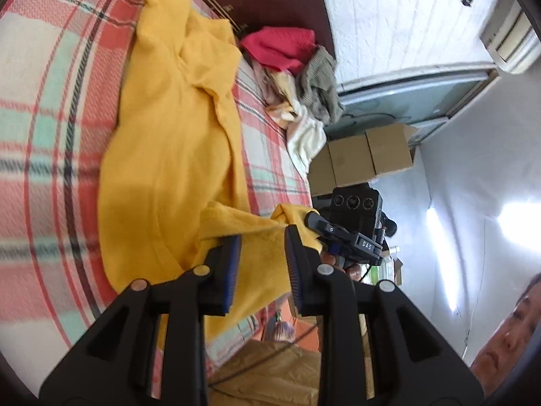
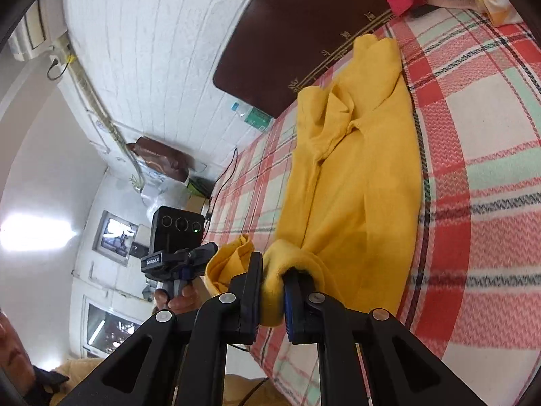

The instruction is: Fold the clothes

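Observation:
A yellow garment (image 1: 169, 135) lies lengthwise on the plaid bed cover (image 1: 44, 135), rumpled at its far end. My left gripper (image 1: 262, 237) is shut on a bunched corner of its near edge, and yellow cloth fills the gap between the pads. The right gripper (image 1: 324, 230) shows just beyond it, holding the neighbouring corner. In the right wrist view the right gripper (image 2: 274, 267) is shut on a thick fold of the yellow garment (image 2: 355, 186). The left gripper (image 2: 189, 260) sits to its left with a yellow corner in it, a hand around its handle. Both corners are raised off the bed.
A pile of clothes (image 1: 294, 77) with a red piece on top sits by the dark headboard (image 1: 270, 0). Cardboard boxes (image 1: 365, 155) stand beside the bed. A black cable (image 2: 226, 176) runs over the bed's far edge. A person's face is at the frame edge.

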Tool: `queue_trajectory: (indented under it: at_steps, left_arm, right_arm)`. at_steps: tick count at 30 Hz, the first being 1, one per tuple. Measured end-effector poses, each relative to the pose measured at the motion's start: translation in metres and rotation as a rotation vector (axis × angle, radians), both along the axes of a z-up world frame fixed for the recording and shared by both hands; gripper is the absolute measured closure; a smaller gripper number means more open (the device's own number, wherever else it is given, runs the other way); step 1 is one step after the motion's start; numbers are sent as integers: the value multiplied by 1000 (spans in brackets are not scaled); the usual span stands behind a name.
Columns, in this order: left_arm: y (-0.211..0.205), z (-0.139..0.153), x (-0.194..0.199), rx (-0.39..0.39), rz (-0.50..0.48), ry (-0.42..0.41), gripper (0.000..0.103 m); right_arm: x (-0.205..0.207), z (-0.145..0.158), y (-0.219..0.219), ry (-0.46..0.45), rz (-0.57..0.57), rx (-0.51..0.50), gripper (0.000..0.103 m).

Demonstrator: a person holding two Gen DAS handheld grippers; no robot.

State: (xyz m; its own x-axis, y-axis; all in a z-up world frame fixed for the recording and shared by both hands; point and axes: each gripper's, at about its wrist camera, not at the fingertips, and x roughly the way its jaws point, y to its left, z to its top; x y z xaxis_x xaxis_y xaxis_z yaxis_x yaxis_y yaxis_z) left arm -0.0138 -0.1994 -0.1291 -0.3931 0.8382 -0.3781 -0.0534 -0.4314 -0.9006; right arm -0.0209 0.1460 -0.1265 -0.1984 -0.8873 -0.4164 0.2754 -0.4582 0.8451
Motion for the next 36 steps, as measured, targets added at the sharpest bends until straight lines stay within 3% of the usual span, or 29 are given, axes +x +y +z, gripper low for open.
queue_trajectory:
  at_steps: [5, 9, 11, 12, 14, 18, 21, 24, 27, 31, 36]
  left_arm:
    - [-13, -3, -22, -74, 53, 18, 75]
    - [-16, 4, -28, -146, 76, 70, 74]
    - [-18, 11, -26, -183, 87, 99, 69]
    - [-17, 17, -23, -211, 86, 127, 56]
    - [-14, 27, -14, -269, 83, 173, 42]
    - [12, 49, 11, -429, -24, 332, 42]
    - [37, 44, 14, -527, -124, 376, 42]
    - [42, 17, -5, -578, -170, 301, 42]
    - [32, -6, -28, -603, -150, 227, 42]
    - [21, -9, -43, -636, -94, 221, 42]
    - [18, 7, -30, -682, -45, 263, 42]
  right_arm:
    - [-36, -22, -4, -77, -26, 63, 87]
    - [-51, -27, -1, -85, -65, 78, 61]
    - [-53, -25, 1, -70, -81, 89, 59]
    - [-53, -22, 2, -53, -84, 102, 59]
    - [-47, -14, 0, 1, -77, 150, 59]
    - [-29, 6, -9, 142, -35, 261, 59]
    - [-9, 18, -35, 276, 77, 332, 59]
    - [0, 18, -63, 351, 189, 378, 60]
    - [-21, -3, -73, 319, 178, 463, 62]
    - [-50, -26, -66, 253, 122, 492, 74]
    - [-40, -19, -58, 281, 113, 503, 71]
